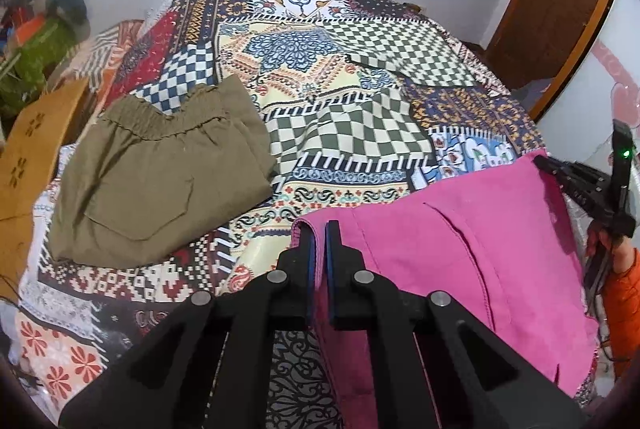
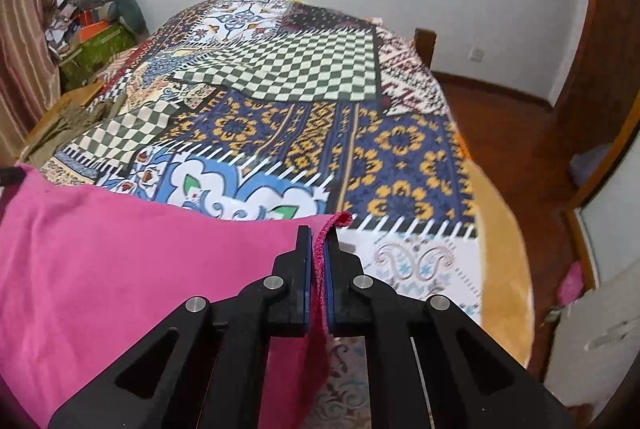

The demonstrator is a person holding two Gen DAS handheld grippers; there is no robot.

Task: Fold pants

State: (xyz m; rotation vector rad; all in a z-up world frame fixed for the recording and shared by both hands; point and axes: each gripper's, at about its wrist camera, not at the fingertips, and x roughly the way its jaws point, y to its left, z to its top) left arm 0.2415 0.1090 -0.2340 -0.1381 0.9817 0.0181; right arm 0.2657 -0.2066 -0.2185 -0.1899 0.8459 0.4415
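Pink pants (image 1: 460, 249) lie stretched across the near edge of a bed covered by a patchwork bedspread (image 1: 340, 117). My left gripper (image 1: 320, 229) is shut on the left end of the pink fabric's edge, which is pinched between its blue pads. At the other end my right gripper (image 2: 320, 233) is shut on the pink pants (image 2: 120, 269), with a hemmed corner sticking up between its fingers. The right gripper (image 1: 548, 165) also shows at the right edge of the left wrist view, held by a hand in an orange sleeve (image 1: 622, 293).
Folded olive-green pants (image 1: 156, 181) lie on the bed's left part. A brown cardboard box (image 1: 36, 149) and a pile of clothes (image 1: 40, 41) stand left of the bed. A wooden door (image 1: 560, 1) and wooden floor (image 2: 512, 133) are to the right.
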